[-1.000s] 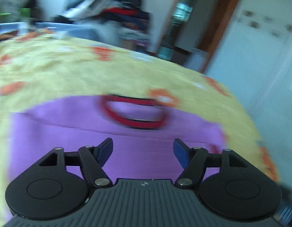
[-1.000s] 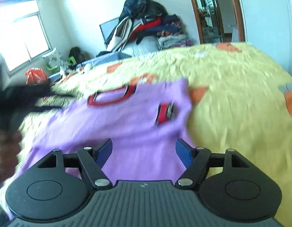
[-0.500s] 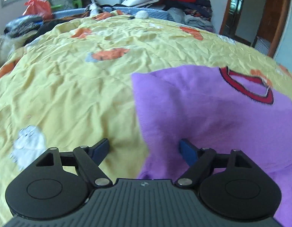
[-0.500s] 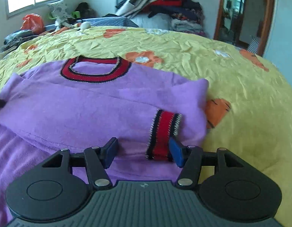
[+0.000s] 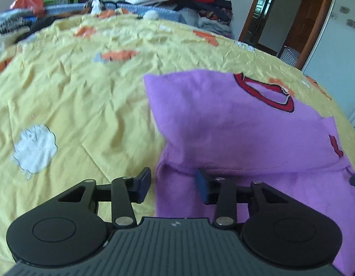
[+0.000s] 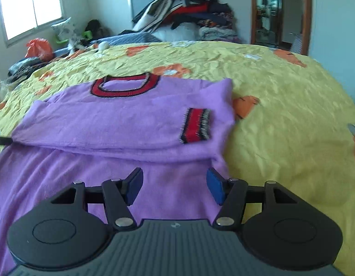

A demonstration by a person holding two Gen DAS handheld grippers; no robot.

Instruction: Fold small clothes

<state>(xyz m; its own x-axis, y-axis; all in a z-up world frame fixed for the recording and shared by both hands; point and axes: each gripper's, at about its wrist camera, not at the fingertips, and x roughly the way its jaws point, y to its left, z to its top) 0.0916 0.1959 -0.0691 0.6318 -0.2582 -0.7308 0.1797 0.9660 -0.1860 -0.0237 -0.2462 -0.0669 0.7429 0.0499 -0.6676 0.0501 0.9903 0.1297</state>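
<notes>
A small purple sweater (image 6: 122,124) with a red and black collar (image 6: 124,85) lies flat on the yellow bedspread (image 6: 280,96). Its sleeves are folded across the chest, and a red and black cuff (image 6: 195,125) lies on top at the right. My right gripper (image 6: 174,184) is open and empty, low over the sweater's lower right part. In the left wrist view the sweater (image 5: 234,124) fills the right half. My left gripper (image 5: 174,184) is open and empty, astride the sweater's left side edge near the folded sleeve.
A pile of clothes (image 6: 184,16) stands at the far end of the bed. An orange bag (image 6: 38,48) and dark items lie at the far left under a window. A wooden door frame (image 6: 303,13) and white wall are at the right.
Both grippers have drawn back toward the sweater's lower part. The right gripper has opened wider and the cuff now lies farther ahead of it. The left gripper has shifted right onto the sweater's edge.
</notes>
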